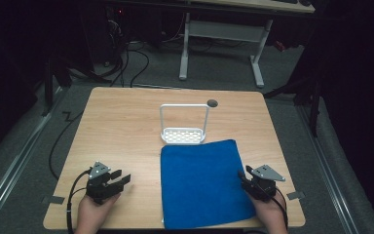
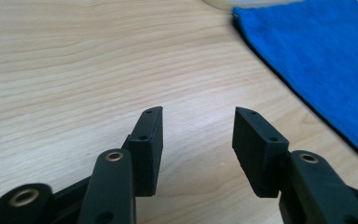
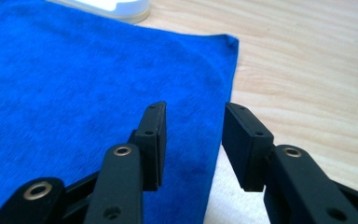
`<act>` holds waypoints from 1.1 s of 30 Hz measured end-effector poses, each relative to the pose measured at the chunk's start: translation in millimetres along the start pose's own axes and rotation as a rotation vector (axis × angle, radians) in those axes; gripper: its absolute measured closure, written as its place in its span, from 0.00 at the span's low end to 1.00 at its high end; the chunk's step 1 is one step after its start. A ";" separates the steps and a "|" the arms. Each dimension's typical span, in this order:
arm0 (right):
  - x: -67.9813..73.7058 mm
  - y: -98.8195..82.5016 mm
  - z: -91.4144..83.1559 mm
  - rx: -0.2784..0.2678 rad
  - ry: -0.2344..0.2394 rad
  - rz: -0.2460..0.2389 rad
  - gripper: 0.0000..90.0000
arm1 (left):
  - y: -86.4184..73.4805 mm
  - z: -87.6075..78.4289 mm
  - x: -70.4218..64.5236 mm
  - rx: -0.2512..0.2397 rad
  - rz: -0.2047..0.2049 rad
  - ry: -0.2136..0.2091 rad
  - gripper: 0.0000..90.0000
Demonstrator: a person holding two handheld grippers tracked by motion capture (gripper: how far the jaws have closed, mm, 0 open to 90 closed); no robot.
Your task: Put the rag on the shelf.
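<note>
A blue cloth (image 1: pixel 202 183) lies flat on the wooden table (image 1: pixel 126 126), reaching its front edge. Behind the cloth stands a white rack (image 1: pixel 183 126) with a perforated base and a tall handle loop. My left gripper (image 1: pixel 121 178) rests low over bare wood to the left of the cloth, open, nothing between its jaws (image 2: pixel 198 116); the blue cloth (image 2: pixel 317 60) lies off to its right. My right gripper (image 1: pixel 243 174) sits at the cloth's right edge, open, its jaws straddling the cloth's (image 3: pixel 74 88) border (image 3: pixel 195 114) without pinching it.
A round dark hole (image 1: pixel 212 103) marks the table's far side near the rack. Cables (image 1: pixel 73 195) trail from both grippers off the front edge. Behind the table stands a white-legged desk (image 1: pixel 224 44) on a grey floor with cables.
</note>
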State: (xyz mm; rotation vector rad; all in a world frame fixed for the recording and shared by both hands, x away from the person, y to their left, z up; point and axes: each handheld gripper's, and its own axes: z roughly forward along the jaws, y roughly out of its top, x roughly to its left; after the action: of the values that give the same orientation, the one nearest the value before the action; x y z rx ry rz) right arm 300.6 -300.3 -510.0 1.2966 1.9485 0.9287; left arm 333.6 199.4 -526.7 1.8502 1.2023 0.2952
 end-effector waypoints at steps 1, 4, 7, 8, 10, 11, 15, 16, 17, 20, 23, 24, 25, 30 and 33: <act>-0.5 0.8 0.3 -0.002 -0.003 0.001 0.67 | 0.4 1.4 1.1 -0.004 -0.006 -0.013 0.60; -1.9 -0.4 0.6 -0.008 -0.007 0.007 0.67 | 1.3 5.4 -1.2 0.012 0.035 0.003 0.60; -5.1 -1.9 2.4 -0.002 -0.007 0.012 0.67 | 2.2 6.3 0.0 0.009 0.023 0.001 0.60; -5.9 -2.1 2.7 -0.001 -0.004 0.014 0.67 | 2.3 6.2 -0.1 0.007 0.021 0.003 0.60; -7.7 -2.7 2.9 0.001 0.001 0.021 0.67 | 2.3 5.5 -1.4 0.005 0.028 0.008 0.60; -8.7 -3.1 2.8 0.002 0.007 0.022 0.67 | 2.2 5.3 -2.2 0.006 0.031 0.009 0.61; -10.2 -3.2 2.4 -0.002 0.024 0.028 0.67 | 1.9 5.4 -8.7 0.007 0.042 -0.012 0.66; -10.5 -2.9 2.2 -0.003 0.028 0.030 0.67 | 2.3 6.5 -12.3 0.010 0.048 -0.032 0.69; -10.9 -2.4 2.0 -0.004 0.031 0.031 0.68 | 2.9 8.3 -17.0 0.014 0.050 -0.055 0.73; -11.9 -2.1 2.6 -0.003 0.049 0.033 0.75 | 6.3 18.0 -41.7 0.042 0.079 -0.145 0.84; -11.9 -2.7 3.8 0.005 0.058 0.033 0.83 | 10.5 30.5 -68.9 0.069 0.135 -0.206 0.94; -12.0 -2.8 4.0 0.011 0.060 0.031 0.86 | 12.0 35.7 -77.9 0.077 0.152 -0.222 0.95; -12.0 -2.8 4.0 0.014 0.061 0.026 0.90 | 13.6 42.7 -88.5 0.090 0.171 -0.235 0.98; -11.4 -1.9 1.6 0.013 0.066 0.005 1.00 | 15.7 63.1 -110.7 0.134 0.242 -0.245 1.00; -10.2 -2.3 2.0 0.021 0.074 0.003 1.00 | 11.6 72.3 -117.0 0.185 0.278 -0.243 1.00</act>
State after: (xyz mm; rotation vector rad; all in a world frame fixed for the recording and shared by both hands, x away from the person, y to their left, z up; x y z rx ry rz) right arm 304.4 -310.0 -511.9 1.2943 2.0184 0.9732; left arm 325.8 61.6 -530.4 2.1482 0.8293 0.1086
